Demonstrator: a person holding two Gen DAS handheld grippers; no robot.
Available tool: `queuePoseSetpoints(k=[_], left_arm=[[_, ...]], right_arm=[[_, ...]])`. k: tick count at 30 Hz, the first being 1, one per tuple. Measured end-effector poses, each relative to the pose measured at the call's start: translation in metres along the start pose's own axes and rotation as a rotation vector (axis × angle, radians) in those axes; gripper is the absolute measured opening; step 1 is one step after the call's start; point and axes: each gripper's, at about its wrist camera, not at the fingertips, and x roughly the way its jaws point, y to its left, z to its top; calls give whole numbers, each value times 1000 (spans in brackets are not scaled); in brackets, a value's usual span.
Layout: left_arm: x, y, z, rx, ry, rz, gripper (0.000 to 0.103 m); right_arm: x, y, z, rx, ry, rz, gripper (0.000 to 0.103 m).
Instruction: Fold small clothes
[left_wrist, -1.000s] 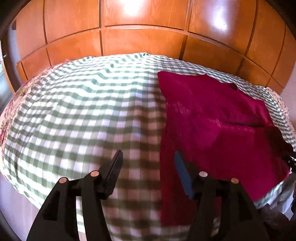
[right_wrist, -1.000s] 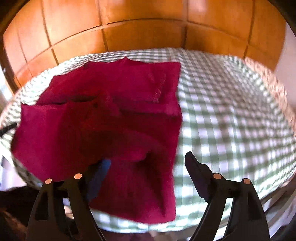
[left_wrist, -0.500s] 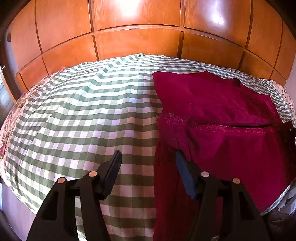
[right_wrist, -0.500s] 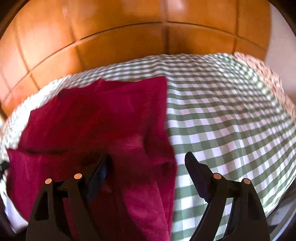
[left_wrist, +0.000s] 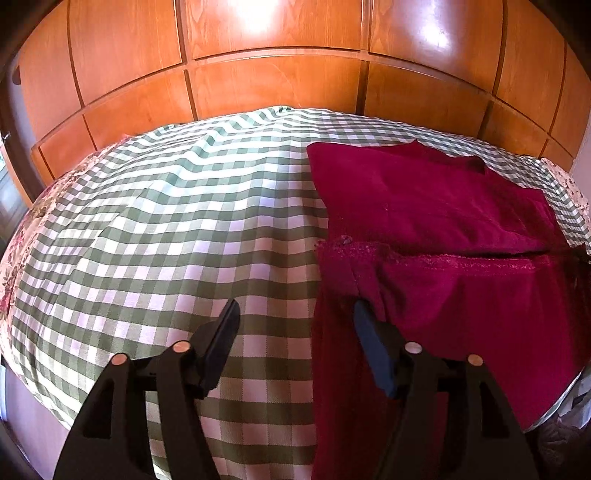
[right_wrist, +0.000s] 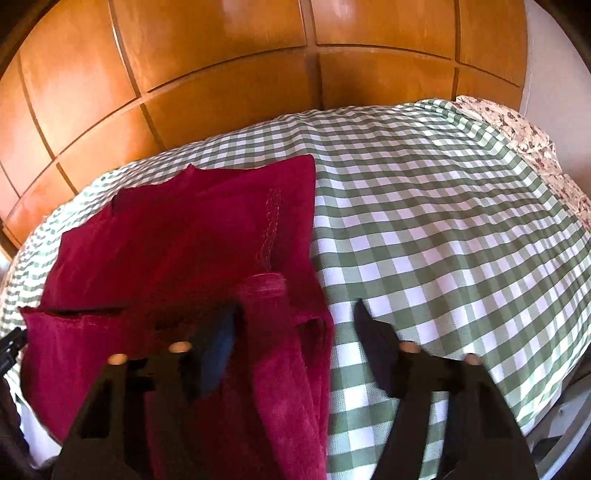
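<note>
Closing right gripper (right_wrist: 295, 325) fingers around red garment's (right_wrist: 177, 236) near edge; left gripper (left_wrist: 293, 317) opening, empty. Next: lifting, folding over.

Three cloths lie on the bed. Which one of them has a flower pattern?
The pale fabric at the bed's edge, showing beyond the green-checked cover. It alone bears dark red flowers; the cover is checked and the red garment is plain.
</note>
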Motion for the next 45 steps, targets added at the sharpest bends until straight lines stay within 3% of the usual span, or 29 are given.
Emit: queuePoseSetpoints(k=[2,9,11,13,18,26,32,33,34,36,39,41,45], left_arm=[[0,1,2,-2,-3,-1,67],[-1,4,4,-4,-16,4,69],[-2,8,4,-17,-15,-1,69],[-6,16,5,-48,-21,-49,69],[-15,39,5,-143,-33,-183,68],[-20,43,2,-154,-59,-284,68],[-12,27,4,-108,-40,-325,67],[-11,24,5,-98,-37,-326,66],[-11,22,5,-87,-36,-330,63],[-9,15,6,-64,-37,-338,59],[-3,12,8,-56,-34,-344,52],[4,11,10,-68,-15,-354,30],[-1,9,10,-68,-30,-376,22]], right_arm=[[-4,3,0,-22,-6,-9,44],[-7,1,2,-22,-19,-70,44],[-7,-7,6,11,-16,-75,51],[-10,-10,7,12,-28,-91,60],[-28,-19,10,-20,-54,-113,60],[-49,-17,-8,-118,-16,22,60],[-15,7,-13,-164,28,28,60],[-10,9,-13,-166,34,30,56],[-2,14,-13,-174,41,29,43],[5,21,-12,-194,51,17,30],[8,28,-13,-216,47,1,27],[7,28,-14,-217,45,-4,21],[2,26,-15,-219,51,-16,13]])
